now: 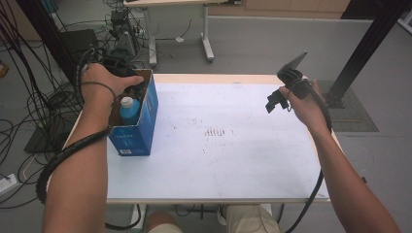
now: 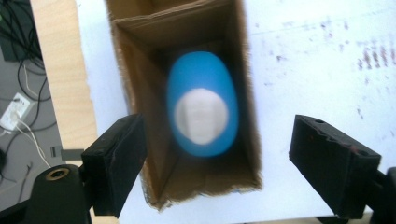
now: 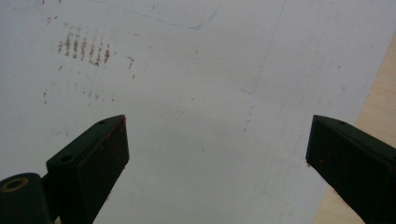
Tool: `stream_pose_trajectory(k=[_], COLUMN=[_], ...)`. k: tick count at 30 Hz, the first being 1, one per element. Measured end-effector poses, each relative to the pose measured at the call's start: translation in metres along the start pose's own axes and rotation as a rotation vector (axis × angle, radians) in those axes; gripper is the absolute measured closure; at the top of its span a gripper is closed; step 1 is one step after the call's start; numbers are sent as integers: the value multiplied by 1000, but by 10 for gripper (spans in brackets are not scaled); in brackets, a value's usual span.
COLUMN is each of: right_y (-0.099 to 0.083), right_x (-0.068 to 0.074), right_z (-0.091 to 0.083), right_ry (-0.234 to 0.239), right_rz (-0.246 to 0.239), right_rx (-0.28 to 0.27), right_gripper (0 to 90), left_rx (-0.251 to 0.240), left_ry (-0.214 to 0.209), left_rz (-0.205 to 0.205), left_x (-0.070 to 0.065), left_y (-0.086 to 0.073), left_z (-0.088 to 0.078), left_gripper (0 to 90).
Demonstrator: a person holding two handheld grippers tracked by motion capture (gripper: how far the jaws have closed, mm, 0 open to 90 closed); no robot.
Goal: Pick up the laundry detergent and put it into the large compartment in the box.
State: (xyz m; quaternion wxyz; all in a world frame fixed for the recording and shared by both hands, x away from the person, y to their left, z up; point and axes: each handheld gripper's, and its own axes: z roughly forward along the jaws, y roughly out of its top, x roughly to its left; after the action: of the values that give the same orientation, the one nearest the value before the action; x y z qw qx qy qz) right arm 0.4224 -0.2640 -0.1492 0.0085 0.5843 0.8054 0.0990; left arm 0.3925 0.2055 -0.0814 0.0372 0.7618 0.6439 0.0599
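Observation:
A blue cardboard box point(image 1: 141, 127) stands open-topped at the table's left edge, with a blue bottle with a white cap point(image 1: 128, 109) upright inside it. Looking straight down, the left gripper view shows the bottle point(image 2: 201, 103) in the brown inside of the box point(image 2: 140, 70). My left gripper point(image 2: 219, 161) hangs open above the box, its jaws spread wider than the box and holding nothing. My right gripper point(image 1: 276, 99) is held above the table's right side; in the right gripper view it point(image 3: 217, 154) is open over the bare white sheet point(image 3: 201, 93).
A white sheet point(image 1: 218, 145) with reddish-brown marks covers the wooden table point(image 1: 214, 77). Cables lie on the floor to the left. Another table's legs point(image 1: 206, 34) stand behind, and a black frame post point(image 1: 362, 48) rises at the far right.

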Motion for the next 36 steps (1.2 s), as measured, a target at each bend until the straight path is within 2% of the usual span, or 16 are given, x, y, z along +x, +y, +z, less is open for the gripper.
stream_pose_trajectory(k=[7,14,23,27,36], right_y=[6,9,13,14,12], right_x=[3,1,0,-1,-4], right_z=[1,1,1,2,2], right_ry=[-9,-15,-12,-10,-5], right_rz=[-3,2,7,8,14], right_rx=[6,3,1,3,2], right_gripper=[58,56,55,55,55], left_rx=[-31,-26,-22,-18,-16], left_ry=[-18,-39,-76,-89,-94], left_rz=[101,217,353,395,441], left_x=[-26,-57,-88,-99,-114], left_y=[-2,0,0,1,1], left_z=[-12,-18,-21,-21,-22], left_gripper=[164,152,146,138,130])
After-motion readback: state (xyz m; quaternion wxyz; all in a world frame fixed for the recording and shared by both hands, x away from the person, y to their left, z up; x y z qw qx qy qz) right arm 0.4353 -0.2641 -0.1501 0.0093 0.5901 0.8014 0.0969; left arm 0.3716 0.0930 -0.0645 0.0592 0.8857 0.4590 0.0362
